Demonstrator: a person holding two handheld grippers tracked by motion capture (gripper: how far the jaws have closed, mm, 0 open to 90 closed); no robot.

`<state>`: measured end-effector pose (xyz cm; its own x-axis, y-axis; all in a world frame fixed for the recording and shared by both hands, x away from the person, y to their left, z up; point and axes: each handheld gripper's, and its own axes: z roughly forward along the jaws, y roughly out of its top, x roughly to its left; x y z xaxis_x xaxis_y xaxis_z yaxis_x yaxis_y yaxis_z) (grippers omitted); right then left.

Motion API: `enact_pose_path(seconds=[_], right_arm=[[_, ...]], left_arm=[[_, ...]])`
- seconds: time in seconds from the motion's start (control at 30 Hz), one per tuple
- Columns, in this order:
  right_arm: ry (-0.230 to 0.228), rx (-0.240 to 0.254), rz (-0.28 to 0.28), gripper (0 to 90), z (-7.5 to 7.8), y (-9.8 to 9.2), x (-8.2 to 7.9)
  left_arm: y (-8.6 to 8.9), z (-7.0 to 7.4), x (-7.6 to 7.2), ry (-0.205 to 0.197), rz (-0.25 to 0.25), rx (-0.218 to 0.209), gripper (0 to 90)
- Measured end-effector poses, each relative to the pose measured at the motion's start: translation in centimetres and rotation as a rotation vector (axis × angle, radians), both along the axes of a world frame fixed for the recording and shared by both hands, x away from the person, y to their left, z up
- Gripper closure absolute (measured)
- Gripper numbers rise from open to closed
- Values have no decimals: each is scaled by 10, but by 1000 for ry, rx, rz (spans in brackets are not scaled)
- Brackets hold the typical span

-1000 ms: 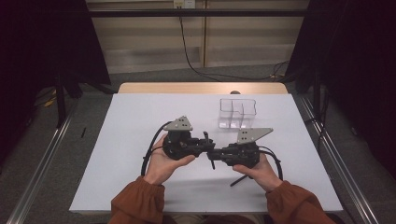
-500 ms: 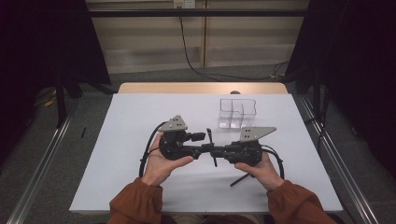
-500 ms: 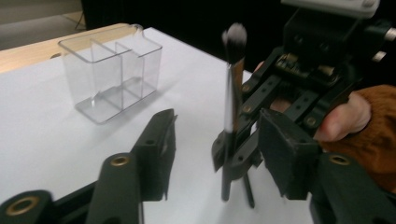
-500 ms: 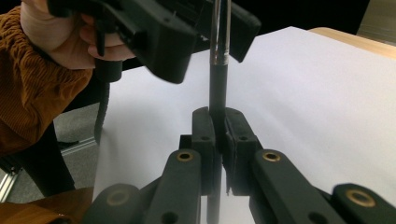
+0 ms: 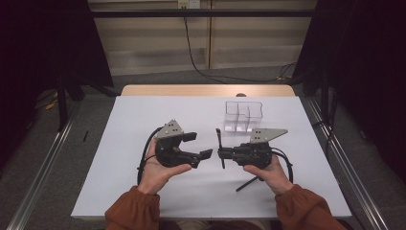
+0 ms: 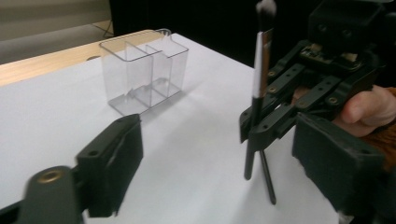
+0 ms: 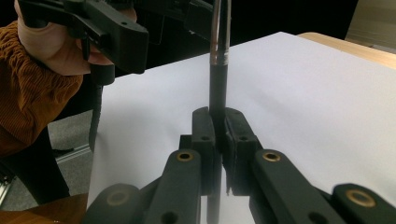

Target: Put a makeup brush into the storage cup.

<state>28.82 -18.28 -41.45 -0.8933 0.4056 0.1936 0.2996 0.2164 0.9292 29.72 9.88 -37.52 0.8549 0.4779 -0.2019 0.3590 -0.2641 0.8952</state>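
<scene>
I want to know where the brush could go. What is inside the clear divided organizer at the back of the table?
The clear organizer looks empty: its partitions and floor show through the walls, with the white table beneath. Its far corners are blurred.

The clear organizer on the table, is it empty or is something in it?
Empty. The clear organizer shows bare compartments in the left gripper view; the brush stands apart, clamped in the right gripper.
</scene>
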Motion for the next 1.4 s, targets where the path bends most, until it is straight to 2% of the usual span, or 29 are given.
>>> enact_pose_path(seconds=[0.23, 0.43, 0.47, 0.53, 0.67, 0.77, 0.87, 0.97, 1.07, 1.13, 1.23, 1.4], right_arm=[[0, 6, -13, 842, 0, -4, 1], [-5, 7, -29, 841, 2, -7, 0], [-6, 10, -34, 841, 2, -8, 0], [-7, 6, -41, 841, 3, -9, 0], [-9, 13, -46, 841, 4, -12, -1], [-12, 20, -57, 841, 5, -15, 0], [-11, 21, -66, 841, 5, -17, 0], [-12, 24, -72, 841, 6, -18, 0], [-13, 24, -80, 841, 6, -21, 0], [-18, 27, -83, 841, 7, -23, 0], [-19, 31, -94, 841, 9, -25, 0], [-20, 35, -106, 841, 10, -27, 0]], left_arm=[[19, -5, 0, -4, 73, 1, 78], [35, -9, 0, -21, 132, -33, 32], [38, -9, -1, -29, 131, -27, 31], [42, -10, -2, -30, 126, -45, 30], [52, -15, -5, -61, 132, -35, 30], [58, -17, -7, -68, 147, -42, 30], [67, -19, -10, -109, 180, -24, 31], [77, -23, -13, -121, 224, -38, 32], [87, -28, -14, -125, 268, -28, 35], [92, -30, -16, -118, 281, -38, 39], [101, -34, -20, -145, 308, -52, 40], [115, -39, -26, -156, 328, -54, 40]])
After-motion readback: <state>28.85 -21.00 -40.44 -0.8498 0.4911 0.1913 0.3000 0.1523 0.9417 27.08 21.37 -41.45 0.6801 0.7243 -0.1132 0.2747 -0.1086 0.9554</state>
